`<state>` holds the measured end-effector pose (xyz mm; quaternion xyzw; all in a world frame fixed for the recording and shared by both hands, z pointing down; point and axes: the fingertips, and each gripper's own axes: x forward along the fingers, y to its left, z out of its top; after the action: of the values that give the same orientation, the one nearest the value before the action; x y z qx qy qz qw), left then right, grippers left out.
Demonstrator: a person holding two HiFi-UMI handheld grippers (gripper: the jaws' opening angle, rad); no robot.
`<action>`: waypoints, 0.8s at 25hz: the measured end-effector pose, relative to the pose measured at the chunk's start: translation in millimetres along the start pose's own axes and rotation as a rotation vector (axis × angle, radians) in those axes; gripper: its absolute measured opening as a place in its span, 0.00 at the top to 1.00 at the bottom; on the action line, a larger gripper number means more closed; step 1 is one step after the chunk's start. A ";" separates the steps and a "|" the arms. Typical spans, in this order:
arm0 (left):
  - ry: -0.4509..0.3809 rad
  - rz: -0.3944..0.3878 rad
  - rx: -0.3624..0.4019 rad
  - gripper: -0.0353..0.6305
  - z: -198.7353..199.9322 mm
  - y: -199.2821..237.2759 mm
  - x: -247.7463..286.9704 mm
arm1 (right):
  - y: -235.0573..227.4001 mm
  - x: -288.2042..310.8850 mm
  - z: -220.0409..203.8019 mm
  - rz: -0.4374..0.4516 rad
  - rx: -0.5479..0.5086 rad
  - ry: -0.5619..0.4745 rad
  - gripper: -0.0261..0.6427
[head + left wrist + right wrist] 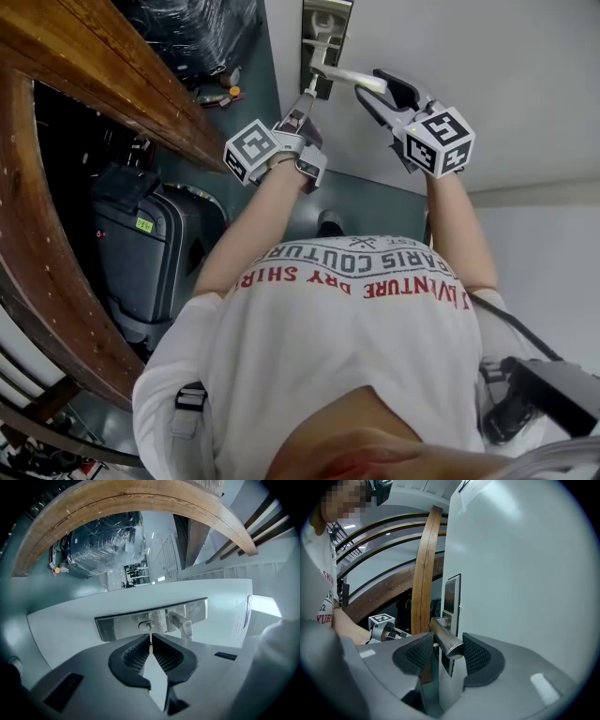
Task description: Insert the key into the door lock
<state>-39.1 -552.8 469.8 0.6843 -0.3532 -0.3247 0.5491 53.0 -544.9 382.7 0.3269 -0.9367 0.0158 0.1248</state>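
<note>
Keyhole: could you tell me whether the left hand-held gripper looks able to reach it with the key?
Probably yes: the left hand-held gripper pinches the key, its tip at the keyhole, nothing between; the right hand-held gripper grips the door handle beside it.

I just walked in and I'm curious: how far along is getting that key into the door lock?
Done: the left claw grips the key, lined up with the keyhole, and the right claw clasps the door handle. In hand: the key's tip looks just inside the keyhole, with most of the blade still showing. Left: pushing it fully in.
</note>
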 end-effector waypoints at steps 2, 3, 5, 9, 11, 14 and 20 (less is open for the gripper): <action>-0.005 -0.010 -0.032 0.91 -0.7 1.5 1.6 | 0.4 0.0 -0.4 0.000 0.001 0.000 0.70; -0.011 -0.015 -0.048 0.91 0.3 2.3 2.3 | 0.7 0.1 -0.5 0.001 0.001 0.000 0.70; -0.026 -0.021 -0.067 0.91 1.4 2.6 3.6 | 1.3 -0.3 -0.7 0.002 0.002 0.000 0.70; -0.071 -0.030 -0.076 0.91 -0.6 2.4 4.9 | 1.3 -1.0 -1.1 -0.001 0.005 -0.001 0.70; -0.094 -0.030 -0.082 0.91 -0.5 2.5 5.4 | 1.1 -0.8 -1.1 -0.002 0.006 0.000 0.70; -0.121 -0.030 -0.091 0.91 -0.2 2.4 5.8 | 1.2 -0.5 -1.4 -0.006 0.009 0.001 0.70; -0.148 -0.032 -0.138 0.91 1.9 0.8 6.5 | 1.7 -0.6 0.1 -0.004 0.006 -0.001 0.70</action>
<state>-37.3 -559.3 469.9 0.6244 -0.3585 -0.4069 0.5622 52.4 -543.2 382.5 0.3291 -0.9360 0.0183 0.1232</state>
